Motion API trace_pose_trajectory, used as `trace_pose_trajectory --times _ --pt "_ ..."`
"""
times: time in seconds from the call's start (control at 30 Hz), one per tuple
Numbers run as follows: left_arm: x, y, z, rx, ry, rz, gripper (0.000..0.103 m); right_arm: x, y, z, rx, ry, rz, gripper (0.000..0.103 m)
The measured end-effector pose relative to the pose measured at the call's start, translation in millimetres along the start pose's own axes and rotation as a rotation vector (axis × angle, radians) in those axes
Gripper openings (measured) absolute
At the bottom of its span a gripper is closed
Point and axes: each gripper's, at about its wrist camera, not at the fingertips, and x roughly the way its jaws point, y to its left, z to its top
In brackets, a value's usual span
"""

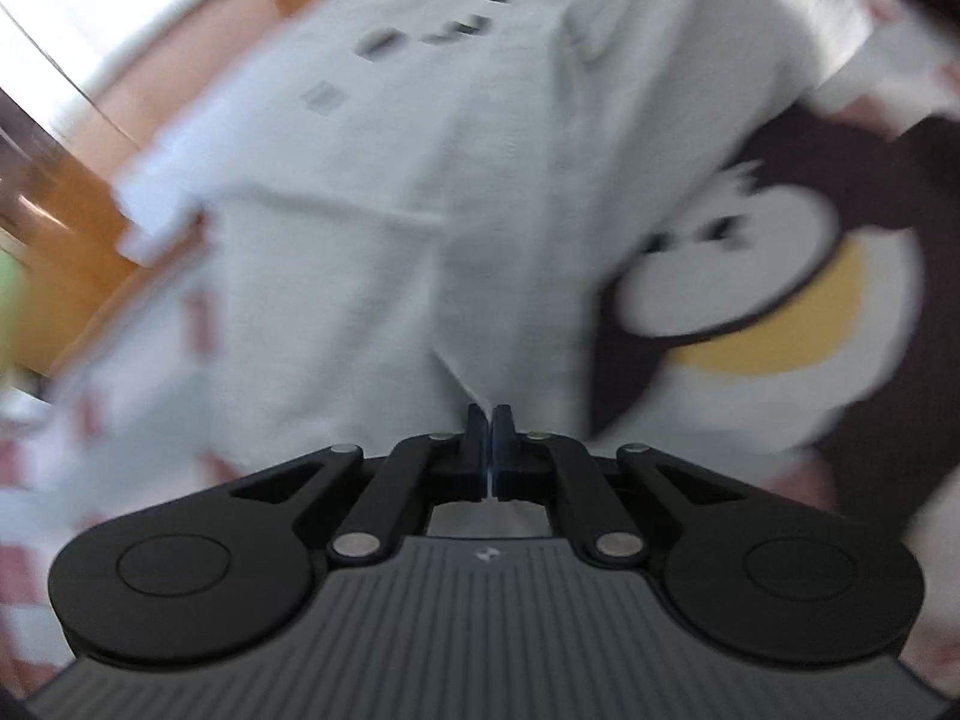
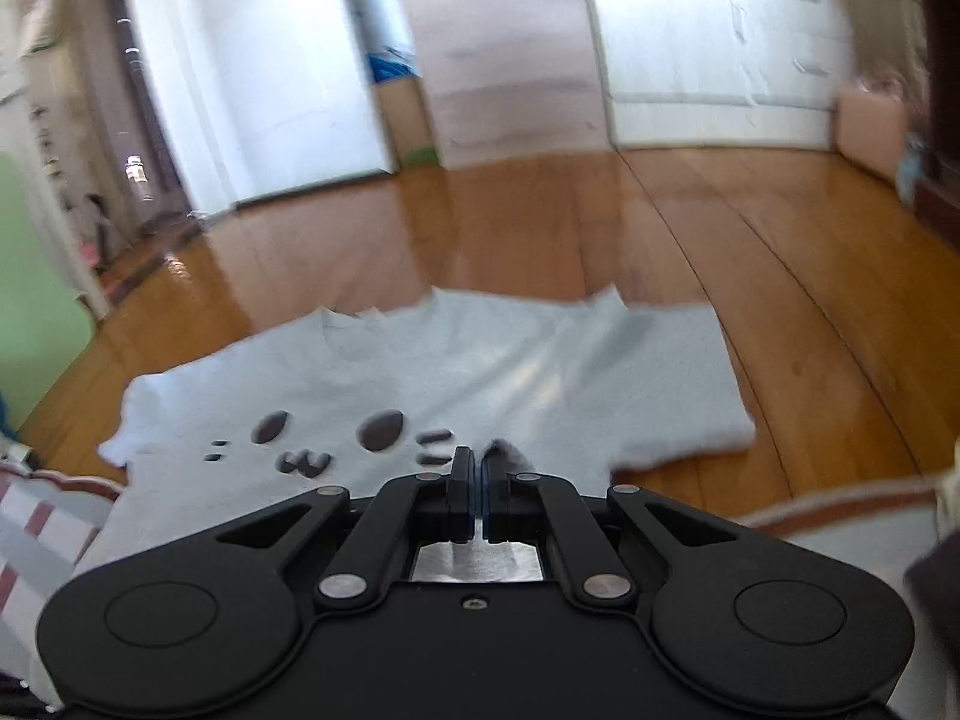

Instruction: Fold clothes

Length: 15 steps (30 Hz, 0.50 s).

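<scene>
On the wooden floor (image 2: pixel 540 228), both grippers apparently pinch the white shirt (image 2: pixel 480 372).

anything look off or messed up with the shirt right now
Nothing looks damaged or spilled. The light grey shirt is not flat, though: a fold of it stands up pinched in the left gripper, and the right gripper is shut on a small raised tuft. Both views are motion-blurred, so fine detail can't be judged.

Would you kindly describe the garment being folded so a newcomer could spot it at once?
Start at the wooden floor in the right wrist view. On it lies a pale grey T-shirt, partly overhanging a red-and-white checked mat. Unlike the dark penguin-print cloth beside it, it bears a small cartoon face.
</scene>
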Motion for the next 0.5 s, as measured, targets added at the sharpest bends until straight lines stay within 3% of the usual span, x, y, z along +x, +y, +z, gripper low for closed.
trace_pose_trajectory --times 0.07,0.2,0.27,0.3,0.33,0.37,0.4,0.5 --pt "-4.7 19.6 2.7 -0.035 -0.027 0.092 0.001 -13.3 0.4 5.7 -0.011 -0.013 0.009 0.004" --pt "-28.4 84.7 36.0 -0.184 -0.161 0.174 0.001 -19.0 -6.8 16.2 -0.007 -0.007 -0.002 0.004" --pt "-35.3 115.8 59.7 -0.267 -0.259 0.197 0.006 -3.3 -17.5 14.9 0.026 0.037 -0.019 0.004" --pt "-27.8 129.5 66.6 -0.333 -0.274 0.163 0.008 4.5 -22.8 14.3 0.043 0.059 -0.028 0.004" --pt "-20.3 143.3 73.4 -0.399 -0.290 0.128 0.033 12.3 -28.1 13.7 0.060 0.081 -0.036 0.004" --pt "-12.8 157.0 80.3 -0.465 -0.306 0.093 0.072 20.2 -33.5 13.0 0.076 0.103 -0.045 0.004" --pt "-4.5 169.3 84.8 -0.530 -0.316 0.058 0.084 28.0 -38.8 12.4 0.093 0.125 -0.053 0.004" --pt "30.6 185.3 64.1 -0.719 -0.277 -0.029 0.086 51.4 -54.7 10.5 0.143 0.191 -0.079 0.005"
